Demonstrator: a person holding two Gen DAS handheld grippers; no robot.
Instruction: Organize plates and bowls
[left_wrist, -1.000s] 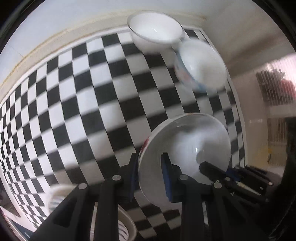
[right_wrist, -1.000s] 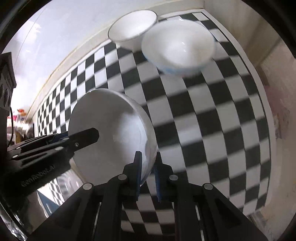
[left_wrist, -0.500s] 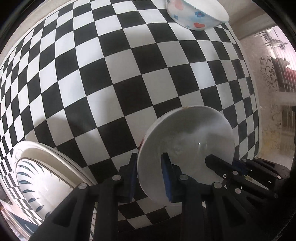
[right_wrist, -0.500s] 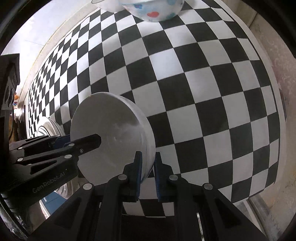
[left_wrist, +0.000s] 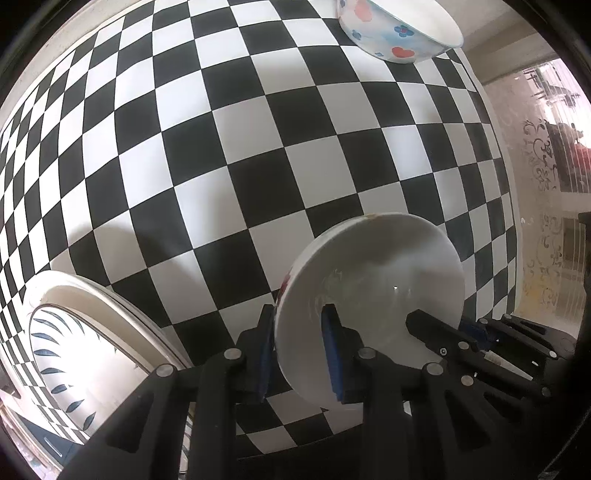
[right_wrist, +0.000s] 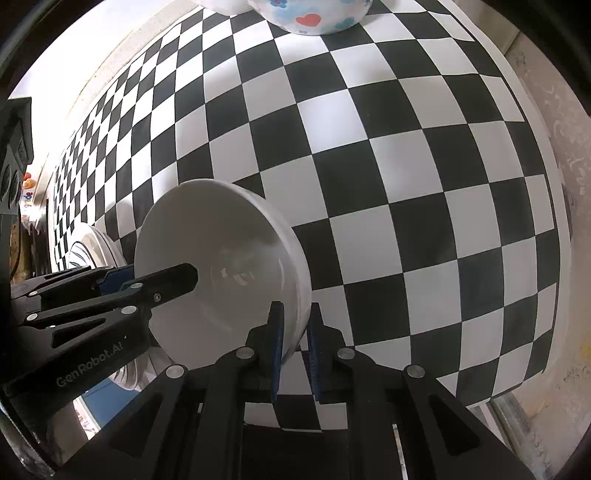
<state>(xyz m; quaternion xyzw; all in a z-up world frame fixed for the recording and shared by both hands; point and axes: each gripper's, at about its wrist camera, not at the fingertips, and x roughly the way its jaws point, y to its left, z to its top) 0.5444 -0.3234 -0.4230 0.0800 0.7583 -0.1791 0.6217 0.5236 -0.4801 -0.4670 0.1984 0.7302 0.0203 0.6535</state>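
From the left wrist, the left tongs are clamped on the near rim of a white bowl, one pad inside and one outside. The right tongs reach in from the far side, so the bowl hangs between the two, low over the checkered tabletop; sharing the load likely keeps it level for setting down. Left of the bowl lies one leaf-patterned plate; far beyond it stands one flowered bowl.

From the right wrist, the right tongs pinch the bowl's rim on the opposite side, and the left tongs hold across from them. The plate shows just behind the bowl, perhaps part of a stack. The flowered bowl sits at the tabletop's far end, with a sliver of another white dish beside it.
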